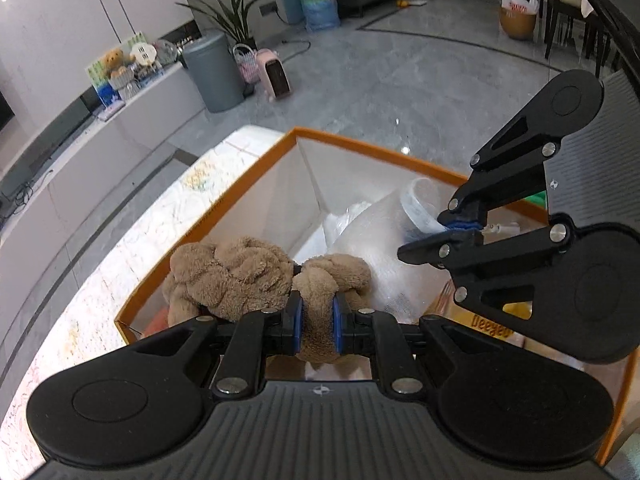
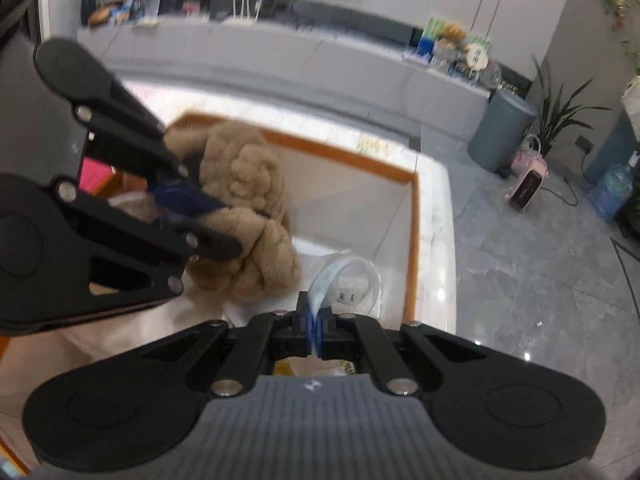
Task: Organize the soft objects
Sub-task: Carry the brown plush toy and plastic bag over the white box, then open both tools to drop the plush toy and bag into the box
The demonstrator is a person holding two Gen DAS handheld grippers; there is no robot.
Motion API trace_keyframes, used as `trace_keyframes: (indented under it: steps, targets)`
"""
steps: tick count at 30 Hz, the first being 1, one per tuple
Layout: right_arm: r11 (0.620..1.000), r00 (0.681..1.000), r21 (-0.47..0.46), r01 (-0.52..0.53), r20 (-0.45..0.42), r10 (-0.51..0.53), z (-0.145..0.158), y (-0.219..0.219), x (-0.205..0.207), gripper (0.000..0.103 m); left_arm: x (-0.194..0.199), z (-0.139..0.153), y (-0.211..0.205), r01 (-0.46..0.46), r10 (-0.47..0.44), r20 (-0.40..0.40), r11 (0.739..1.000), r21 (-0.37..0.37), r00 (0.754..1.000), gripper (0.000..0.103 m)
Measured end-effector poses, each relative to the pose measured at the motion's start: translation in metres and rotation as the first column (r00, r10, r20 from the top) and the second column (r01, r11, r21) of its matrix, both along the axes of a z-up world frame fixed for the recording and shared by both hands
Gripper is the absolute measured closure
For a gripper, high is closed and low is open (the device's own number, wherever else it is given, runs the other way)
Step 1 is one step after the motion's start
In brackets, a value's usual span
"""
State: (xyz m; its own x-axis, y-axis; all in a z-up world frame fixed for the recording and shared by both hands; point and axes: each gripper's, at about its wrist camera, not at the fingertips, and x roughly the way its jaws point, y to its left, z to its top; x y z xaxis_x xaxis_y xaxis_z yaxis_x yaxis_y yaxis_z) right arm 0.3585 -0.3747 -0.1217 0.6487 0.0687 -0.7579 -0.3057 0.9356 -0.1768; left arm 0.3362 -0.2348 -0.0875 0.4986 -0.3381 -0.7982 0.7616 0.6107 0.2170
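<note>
My left gripper [image 1: 318,316] is shut on a tan plush braided toy [image 1: 240,272] and holds it over the near left corner of an orange-rimmed white box [image 1: 360,148]. The toy also shows in the right wrist view [image 2: 248,216], with the left gripper [image 2: 192,204] clamped on it. My right gripper [image 2: 316,328] is shut on the rim of a clear plastic bag [image 2: 352,284] that lies in the box [image 2: 412,216]. In the left wrist view the right gripper [image 1: 460,226] pinches the bag [image 1: 384,248] at its blue-edged opening.
The box sits on a white patterned table [image 1: 132,248]. A yellow item [image 1: 492,328] with lettering lies in the box under the right gripper. Beyond the table are grey floor, a grey bin [image 1: 212,72], a pink heater [image 1: 276,74] and a low white cabinet [image 2: 280,56].
</note>
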Motion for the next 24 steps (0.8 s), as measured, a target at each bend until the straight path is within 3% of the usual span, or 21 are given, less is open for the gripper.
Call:
trace_keyframes:
  steps: [10, 12, 16, 19, 24]
  targets:
    - [0.999, 0.993, -0.043, -0.004, -0.115, -0.001, -0.015, 0.012, 0.018, 0.102, 0.013, -0.006, 0.002, -0.044, 0.045, -0.059, 0.999, 0.033, 0.997, 0.084]
    - [0.999, 0.992, -0.045, -0.003, -0.122, -0.003, -0.015, 0.012, 0.02, 0.098, 0.014, -0.005, 0.002, -0.047, 0.049, -0.058, 0.998, 0.031, 0.997, 0.075]
    - [0.999, 0.992, -0.037, 0.009, -0.122, -0.014, -0.009, 0.01, 0.018, 0.094, 0.011, 0.001, 0.007, -0.058, 0.058, -0.046, 0.998, 0.008, 0.997, 0.067]
    - [0.999, 0.993, -0.028, 0.022, -0.114, -0.025, 0.0, 0.008, 0.014, 0.071, 0.005, 0.01, 0.013, -0.055, 0.055, -0.025, 0.998, -0.016, 0.998, 0.056]
    - [0.999, 0.995, -0.042, 0.023, -0.092, -0.026, 0.015, 0.01, 0.0, 0.063, -0.012, 0.031, 0.021, -0.043, 0.044, 0.015, 0.997, -0.058, 0.999, 0.049]
